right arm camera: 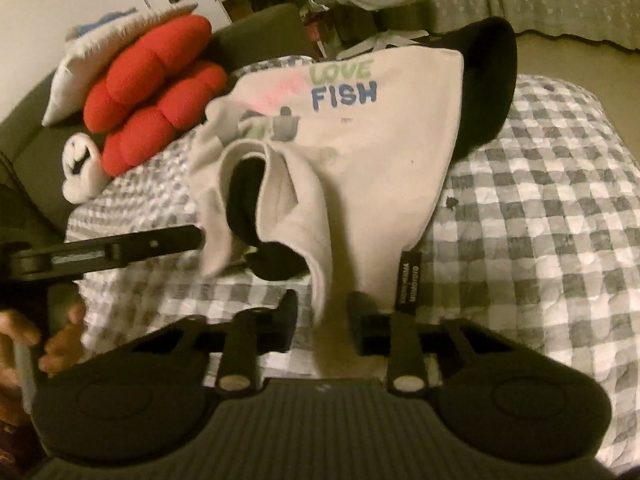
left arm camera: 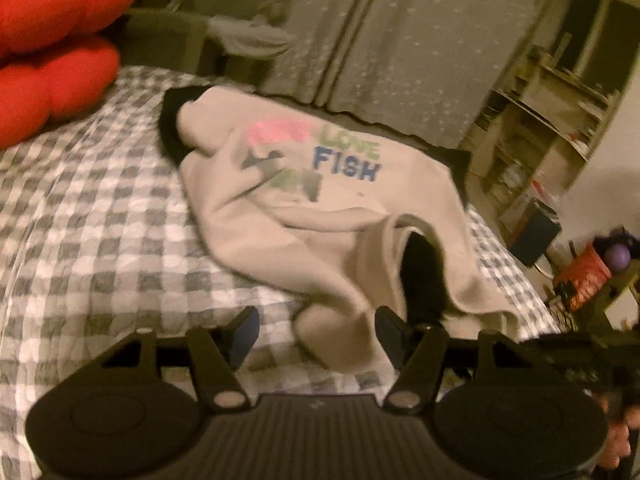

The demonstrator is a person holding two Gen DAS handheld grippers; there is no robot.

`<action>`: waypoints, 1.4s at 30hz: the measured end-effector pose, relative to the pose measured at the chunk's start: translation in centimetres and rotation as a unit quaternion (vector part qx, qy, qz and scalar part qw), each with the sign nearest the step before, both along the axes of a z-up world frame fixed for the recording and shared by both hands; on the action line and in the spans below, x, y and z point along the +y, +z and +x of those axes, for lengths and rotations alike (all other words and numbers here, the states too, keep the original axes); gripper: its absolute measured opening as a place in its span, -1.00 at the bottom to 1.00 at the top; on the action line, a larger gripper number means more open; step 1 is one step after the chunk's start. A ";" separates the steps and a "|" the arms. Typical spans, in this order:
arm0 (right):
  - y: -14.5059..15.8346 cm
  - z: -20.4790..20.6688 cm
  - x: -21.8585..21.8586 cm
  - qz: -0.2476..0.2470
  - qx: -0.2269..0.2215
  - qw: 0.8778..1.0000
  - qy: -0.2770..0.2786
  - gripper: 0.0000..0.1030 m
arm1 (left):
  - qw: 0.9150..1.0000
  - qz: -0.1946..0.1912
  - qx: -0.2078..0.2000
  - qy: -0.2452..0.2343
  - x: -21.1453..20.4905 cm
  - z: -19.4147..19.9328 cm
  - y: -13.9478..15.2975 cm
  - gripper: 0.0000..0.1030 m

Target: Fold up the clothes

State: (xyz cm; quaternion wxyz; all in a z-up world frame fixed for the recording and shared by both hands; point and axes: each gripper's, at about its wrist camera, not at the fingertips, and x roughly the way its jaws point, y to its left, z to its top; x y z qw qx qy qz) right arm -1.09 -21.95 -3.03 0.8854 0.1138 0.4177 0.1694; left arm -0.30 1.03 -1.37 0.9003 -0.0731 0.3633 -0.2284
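Note:
A cream sweatshirt (left arm camera: 320, 200) with black sleeves and a "LOVE FISH" print lies crumpled on the checked bed (left arm camera: 100, 220). My left gripper (left arm camera: 316, 332) is open, its fingers either side of a cream fold at the shirt's near edge, not closed on it. In the right wrist view the sweatshirt (right arm camera: 380, 160) lies ahead, a black sleeve (right arm camera: 488, 88) at the far right. My right gripper (right arm camera: 322, 320) is open with the cream hem between its fingers. The left gripper's fingers (right arm camera: 120, 250) show side-on at the shirt's left edge.
Red cushions (right arm camera: 152, 92) and a white plush (right arm camera: 80, 168) sit at the head of the bed. Grey starred curtains (left arm camera: 400, 40) hang behind. A cluttered shelf unit (left arm camera: 540, 120) and boxes (left arm camera: 584, 276) stand right of the bed.

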 end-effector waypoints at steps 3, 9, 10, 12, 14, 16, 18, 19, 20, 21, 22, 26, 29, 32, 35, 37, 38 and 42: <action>0.3 0.0 -0.8 0.006 -0.009 1.000 -0.020 -0.85 | 0.998 0.031 -0.042 -0.037 -1.3 -1.1 0.5 0.25; 1.7 -0.2 -1.7 0.013 -0.045 0.998 -0.050 -0.88 | 0.984 0.099 -0.110 -0.103 -4.5 -3.3 0.2 0.25; 1.7 -0.1 -1.7 0.013 -0.046 0.997 -0.052 -0.88 | 0.982 0.115 -0.112 -0.099 -4.9 -3.3 -0.2 0.23; 1.7 0.1 -1.7 0.013 -0.045 0.997 -0.055 -0.88 | 0.978 0.147 -0.115 -0.092 -5.7 -3.3 -1.0 0.11; 1.6 0.2 -1.5 0.010 -0.040 0.998 -0.052 -0.87 | 0.973 0.178 -0.117 -0.087 -6.3 -3.1 -1.9 0.07; 1.5 0.3 -1.4 0.008 -0.037 0.998 -0.050 -0.87 | 0.967 0.209 -0.125 -0.080 -6.6 -2.9 -2.6 -0.05; 1.4 0.4 -1.5 0.007 -0.036 0.998 -0.050 -0.87 | 0.962 0.230 -0.130 -0.067 -6.7 -2.8 -3.1 -0.15; 1.3 0.4 -1.6 0.006 -0.034 0.998 -0.051 -0.87 | 0.961 0.235 -0.133 -0.059 -6.7 -2.7 -3.2 -0.22; 1.2 0.5 -1.6 0.004 -0.032 0.998 -0.053 -0.87 | 0.961 0.236 -0.135 -0.051 -6.5 -2.6 -3.2 -0.33; 1.1 0.5 -1.6 0.002 -0.030 0.998 -0.055 -0.87 | 0.961 0.239 -0.133 -0.042 -6.4 -2.5 -3.1 -0.57; 1.0 0.5 -1.7 -0.001 -0.029 0.998 -0.058 -0.87 | 0.961 0.241 -0.131 -0.035 -6.2 -2.5 -2.9 -0.59; 1.2 0.4 -2.2 -0.013 -0.038 0.996 -0.074 -0.87 | 0.959 0.250 -0.132 0.008 -5.0 -2.4 -1.7 -0.71; 2.2 -0.2 -2.7 -0.030 -0.070 0.993 -0.088 -0.89 | 0.955 0.250 -0.152 0.050 -3.6 -2.4 -0.3 -0.73; 3.3 -0.8 -3.2 -0.030 -0.095 0.990 -0.100 -0.90 | 0.952 0.237 -0.170 0.089 -1.8 -2.6 1.4 -0.74; 4.4 -1.3 -3.7 -0.024 -0.113 0.988 -0.103 -0.90 | 0.953 0.215 -0.181 0.114 -0.2 -3.1 2.8 -0.74; 5.3 -1.7 -3.8 -0.021 -0.128 0.986 -0.100 -0.91 | 0.954 0.200 -0.189 0.121 0.7 -3.7 3.6 -0.75; 5.8 -2.0 -3.9 -0.020 -0.137 0.986 -0.097 -0.91 | 0.954 0.195 -0.193 0.120 1.0 -4.0 4.0 -0.75; 7.3 -3.0 -3.7 -0.035 -0.163 0.982 -0.085 -0.91 | 0.951 0.197 -0.214 0.103 1.5 -6.0 4.8 -0.75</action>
